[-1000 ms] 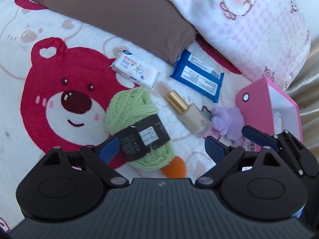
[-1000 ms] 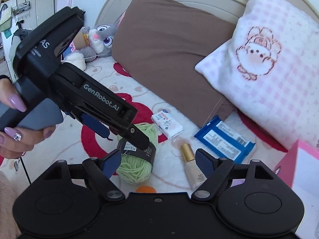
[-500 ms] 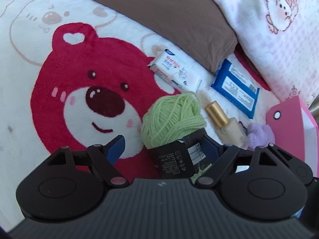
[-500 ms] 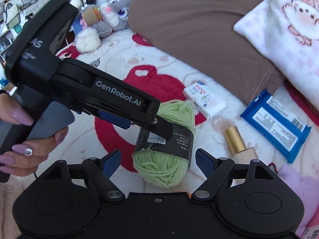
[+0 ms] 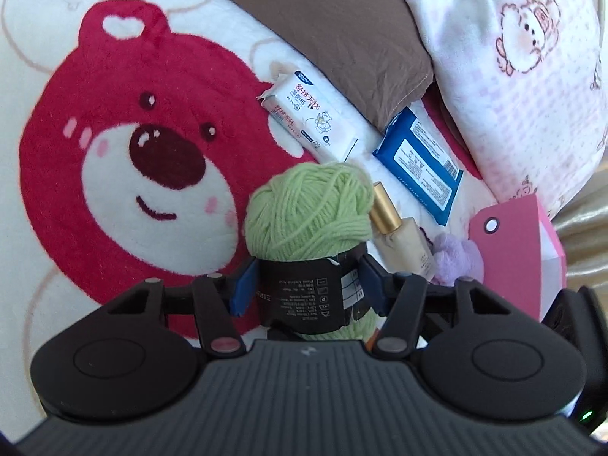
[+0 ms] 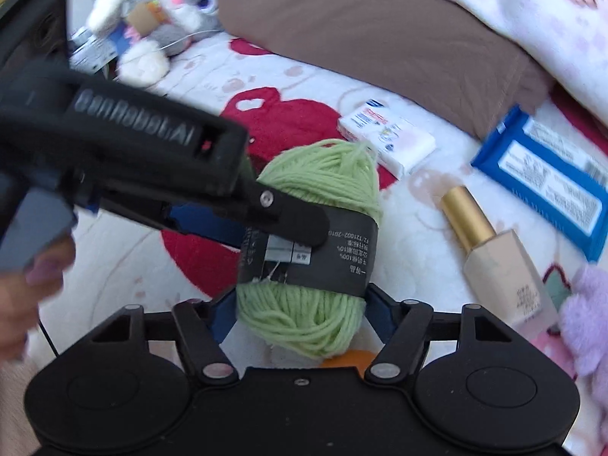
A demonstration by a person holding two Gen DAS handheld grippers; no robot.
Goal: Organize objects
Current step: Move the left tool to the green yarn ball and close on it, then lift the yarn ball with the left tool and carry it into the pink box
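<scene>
A green yarn ball (image 5: 307, 212) with a black paper band lies on the bear-print blanket (image 5: 114, 190). My left gripper (image 5: 306, 288) is closing, and its blue pads press on the two sides of the band. In the right wrist view one left finger (image 6: 300, 224) lies across the band of the yarn ball (image 6: 326, 174). My right gripper (image 6: 300, 313) straddles the yarn's near end and is closing too. Its blue pads stand close beside the yarn, and no squeeze shows.
To the right of the yarn lie a gold-capped foundation bottle (image 6: 497, 266), a white tissue pack (image 6: 387, 136), a blue wipes pack (image 6: 547, 178) and a purple plush (image 6: 585, 315). A pink box (image 5: 509, 250) stands at the right. Brown pillow (image 5: 323, 19) and checked pillow (image 5: 513, 57) lie behind.
Both grippers came down onto the yarn ball and narrowed their jaws. The left one went from wide open in front of the yarn to pads pressing on its band.
</scene>
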